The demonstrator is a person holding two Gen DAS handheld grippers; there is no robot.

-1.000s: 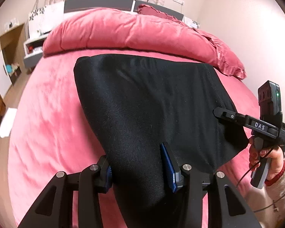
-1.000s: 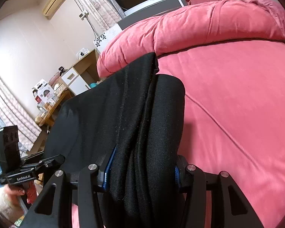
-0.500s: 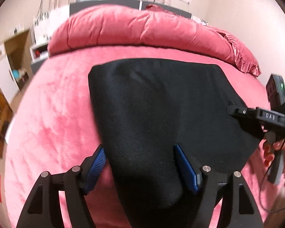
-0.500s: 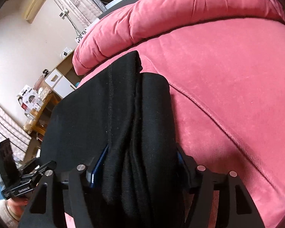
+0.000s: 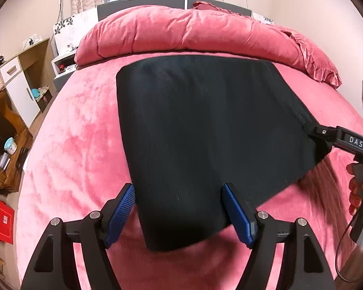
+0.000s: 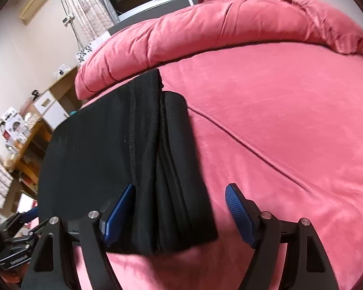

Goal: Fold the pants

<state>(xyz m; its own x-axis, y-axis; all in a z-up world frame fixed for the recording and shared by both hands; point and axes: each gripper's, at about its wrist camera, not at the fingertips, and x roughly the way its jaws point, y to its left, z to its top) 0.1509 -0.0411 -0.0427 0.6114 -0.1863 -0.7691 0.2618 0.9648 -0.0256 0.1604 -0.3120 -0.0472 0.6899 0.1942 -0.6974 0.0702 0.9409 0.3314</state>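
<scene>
The black pants (image 5: 205,125) lie folded flat on the pink bed (image 5: 79,130). My left gripper (image 5: 179,211) is open, its blue pads (image 5: 122,213) either side of the pants' near left corner. In the right wrist view the pants (image 6: 123,159) show stacked layered edges on their right side. My right gripper (image 6: 180,213) is open over the near right corner, with its blue pads (image 6: 239,213) apart. The right gripper also shows in the left wrist view (image 5: 314,130) at the pants' right edge.
A rolled pink duvet (image 5: 193,31) lies across the head of the bed. Wooden shelves and a white cabinet (image 5: 17,89) stand left of the bed. The pink bed surface (image 6: 290,120) stretches to the right of the pants.
Both grippers have opened and let go of the pants. The pants have dropped from a raised, draped hold to lying flat on the bed.
</scene>
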